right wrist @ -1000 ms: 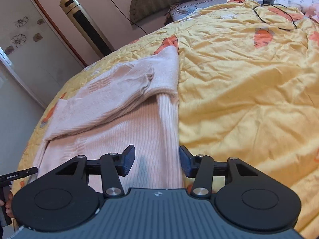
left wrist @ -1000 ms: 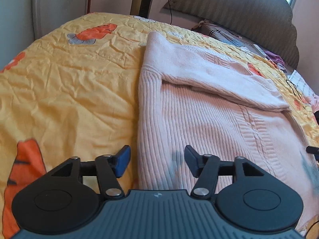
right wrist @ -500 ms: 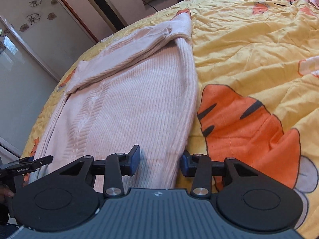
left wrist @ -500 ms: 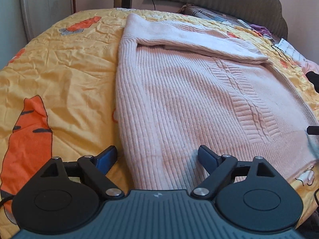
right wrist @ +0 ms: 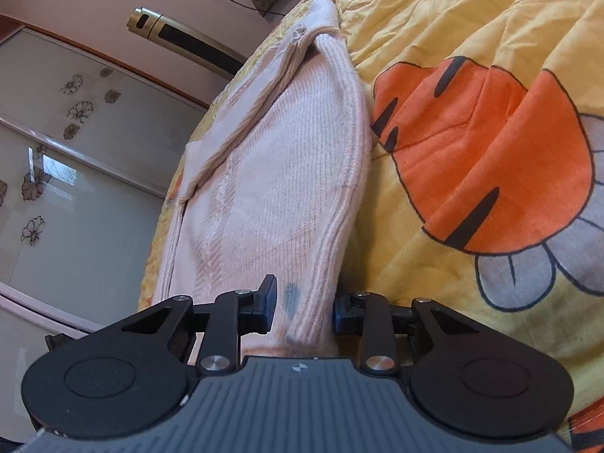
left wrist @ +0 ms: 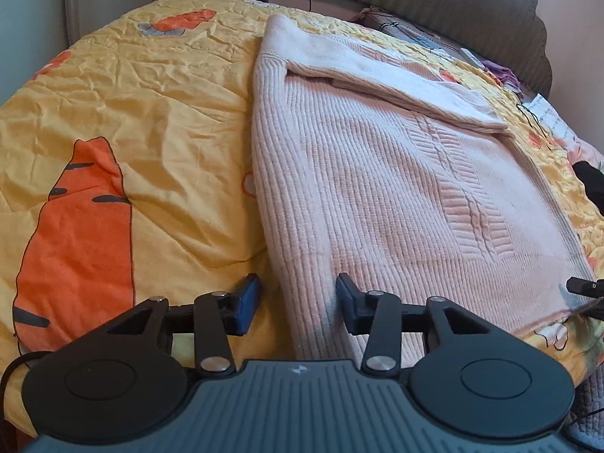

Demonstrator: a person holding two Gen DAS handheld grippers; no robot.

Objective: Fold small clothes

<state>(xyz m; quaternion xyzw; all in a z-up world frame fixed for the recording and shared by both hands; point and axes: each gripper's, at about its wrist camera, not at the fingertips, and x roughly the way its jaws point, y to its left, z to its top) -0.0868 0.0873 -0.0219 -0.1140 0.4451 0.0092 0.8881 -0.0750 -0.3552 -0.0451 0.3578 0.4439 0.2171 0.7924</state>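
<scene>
The left gripper (left wrist: 298,302), a black two-finger tool with blue pads, sits low at the near hem of the pale pink ribbed knit sweater (left wrist: 396,196). Its fingers are spread, one pad over the bedspread just beside the sweater's left edge, the other over the knit, so that edge runs between them; nothing is pinched.

The right gripper (right wrist: 304,302), of the same build, straddles the sweater's (right wrist: 287,173) right near corner. Its fingers stand apart with the thick rolled edge of the knit between them; whether the pads actually press the fabric cannot be told. A bluish shadow-like mark shows on the knit just beside its left pad.

The sweater lies flat on the yellow quilted bedspread with orange cartoon prints (left wrist: 124,120), hem nearest, with a cable pattern running up its middle. At its far end one sleeve is folded across the body.

Beyond the sweater, at the head of the bed, a grey-brown padded headboard with a scalloped top (left wrist: 434,7) rises. In the right wrist view, past the sweater's far end, a gold and black tower fan (right wrist: 181,37) stands against the wall, with frosted sliding doors decorated with flower motifs (right wrist: 56,151) beside it.
</scene>
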